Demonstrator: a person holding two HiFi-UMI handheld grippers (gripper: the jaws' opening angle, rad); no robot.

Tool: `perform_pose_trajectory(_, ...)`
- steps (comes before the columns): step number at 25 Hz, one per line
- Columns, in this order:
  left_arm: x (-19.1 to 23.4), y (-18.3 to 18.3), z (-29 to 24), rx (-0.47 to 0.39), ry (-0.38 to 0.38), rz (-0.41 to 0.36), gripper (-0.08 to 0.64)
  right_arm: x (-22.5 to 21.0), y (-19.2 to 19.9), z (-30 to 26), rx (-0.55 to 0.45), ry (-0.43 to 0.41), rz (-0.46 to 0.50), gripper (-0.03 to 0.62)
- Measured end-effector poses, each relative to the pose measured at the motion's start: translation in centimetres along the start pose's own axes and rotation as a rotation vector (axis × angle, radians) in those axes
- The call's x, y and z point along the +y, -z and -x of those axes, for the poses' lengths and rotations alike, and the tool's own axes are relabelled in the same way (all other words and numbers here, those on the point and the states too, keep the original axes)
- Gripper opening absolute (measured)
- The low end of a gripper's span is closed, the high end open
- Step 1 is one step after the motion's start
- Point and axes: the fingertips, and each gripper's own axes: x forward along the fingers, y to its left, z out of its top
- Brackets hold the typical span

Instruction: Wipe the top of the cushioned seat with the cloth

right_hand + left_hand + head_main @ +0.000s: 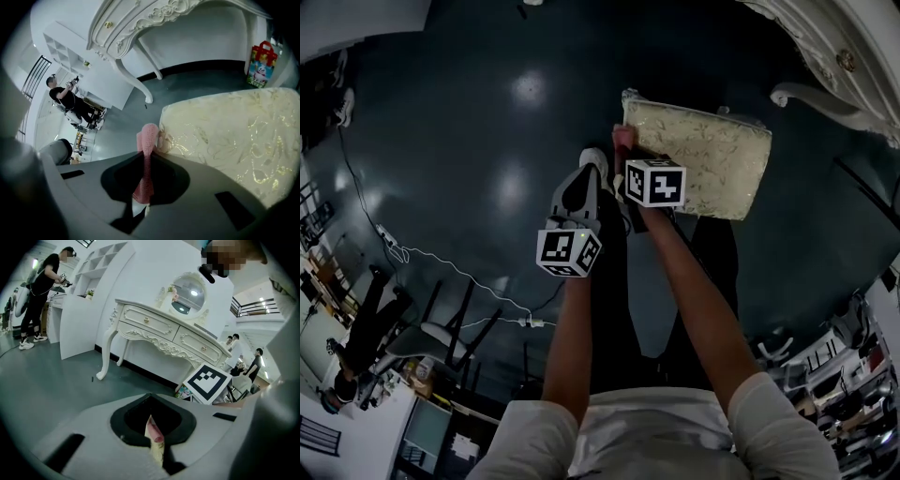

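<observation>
Noted right tool [144, 185] clamped shut on pink cloth [148, 138]. Found cloth's free end touching cushioned seat [225, 136] at one corner of top, with rest of top bare. Placed seat on dark floor [487, 112] near white dressing table [164, 329]. Saw left tool [156, 444] off seat, jaws together, with thin pale sliver at seam, nature unclear. Spotted no streaks or dirt on fabric. Judged scene to fit either wipe about to cross top or stroke just run off corner.
</observation>
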Motion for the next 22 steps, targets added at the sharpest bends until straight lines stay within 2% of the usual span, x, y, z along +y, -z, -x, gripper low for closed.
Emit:
perform_pose_trajectory(5,-0.6,0.6,-0.3,0.003,0.014,0.001,0.009,-0.9,0.1,0.6,-0.02,-0.004,-0.006,0.025)
perform_pose_trajectory(11,-4.0,1.7,-1.9,0.024,0.053,-0.008,0.009,-3.6,0.1,3.3,-0.056,0.001,-0.018,0.026)
perform_pose_trajectory(22,-12.5,3.4,-6.2,0.062,0.145,-0.05,0.009,-15.9,1.4,12.1,-0.15,0.116,-0.13,0.026)
